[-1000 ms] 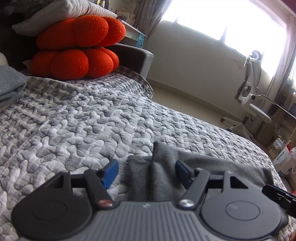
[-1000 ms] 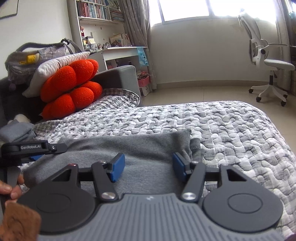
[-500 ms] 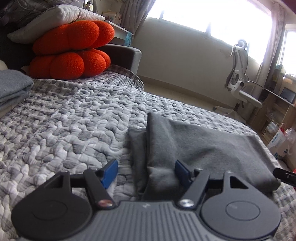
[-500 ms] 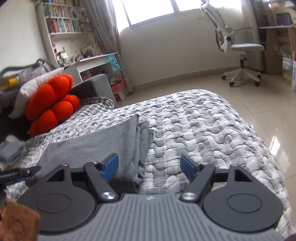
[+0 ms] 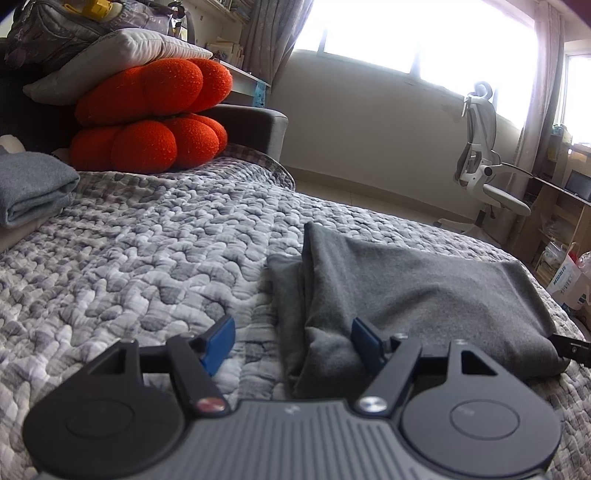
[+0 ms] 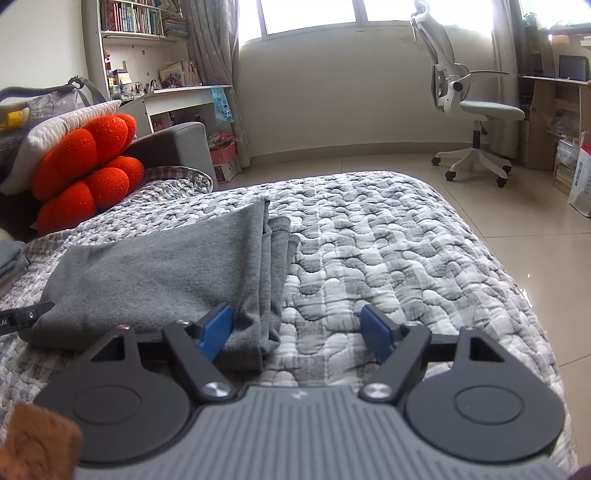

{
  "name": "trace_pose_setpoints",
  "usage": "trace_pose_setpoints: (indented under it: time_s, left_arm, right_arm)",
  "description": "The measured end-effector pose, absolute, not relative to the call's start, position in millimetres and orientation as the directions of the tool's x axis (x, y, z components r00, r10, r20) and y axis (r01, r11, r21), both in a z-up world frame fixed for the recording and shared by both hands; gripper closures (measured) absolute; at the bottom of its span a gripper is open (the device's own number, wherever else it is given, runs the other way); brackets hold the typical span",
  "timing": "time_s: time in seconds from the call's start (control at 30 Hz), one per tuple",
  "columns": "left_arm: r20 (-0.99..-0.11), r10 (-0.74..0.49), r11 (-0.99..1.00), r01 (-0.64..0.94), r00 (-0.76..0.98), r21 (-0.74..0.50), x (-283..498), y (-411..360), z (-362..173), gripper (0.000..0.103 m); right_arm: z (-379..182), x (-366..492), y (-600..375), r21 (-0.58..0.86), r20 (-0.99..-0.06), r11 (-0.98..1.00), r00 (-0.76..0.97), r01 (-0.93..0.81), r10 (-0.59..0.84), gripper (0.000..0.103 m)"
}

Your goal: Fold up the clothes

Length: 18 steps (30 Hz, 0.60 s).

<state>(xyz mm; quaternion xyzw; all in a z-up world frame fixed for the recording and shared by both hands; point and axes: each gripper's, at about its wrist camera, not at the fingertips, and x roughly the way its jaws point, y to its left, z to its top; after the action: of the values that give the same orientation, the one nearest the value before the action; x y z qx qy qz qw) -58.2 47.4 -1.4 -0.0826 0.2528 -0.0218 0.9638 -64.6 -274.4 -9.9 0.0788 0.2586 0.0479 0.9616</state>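
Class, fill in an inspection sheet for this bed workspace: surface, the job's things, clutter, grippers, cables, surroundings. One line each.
Surface: bed with grey quilt, lumpy, mostly bare.
Job's things: grey garment folded flat on the quilt, layered edges showing at one end; another folded grey garment lies near the cushions.
Clutter: orange cushions stacked at the head, white pillow and a bag on top.
Grippers: left gripper open, one end of the garment between its pads; right gripper open, garment's other end beside its left pad; neither pinches cloth.
Cables: nothing seen.
Surroundings: office chair, bookshelf, desk, window, tiled floor.
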Motion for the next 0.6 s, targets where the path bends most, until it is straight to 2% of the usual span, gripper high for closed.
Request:
trace_pose_setpoints:
  time_s: [0.6]
  left_arm:
    - [-0.48,-0.083,0.986,0.003,0.874,-0.166,-59.0,47.1,-1.8,0.031]
  right_arm:
    - [-10.3,-67.4,-280.1,0.225,-0.471,0.972,0.866,-0.066,0.167,0.024]
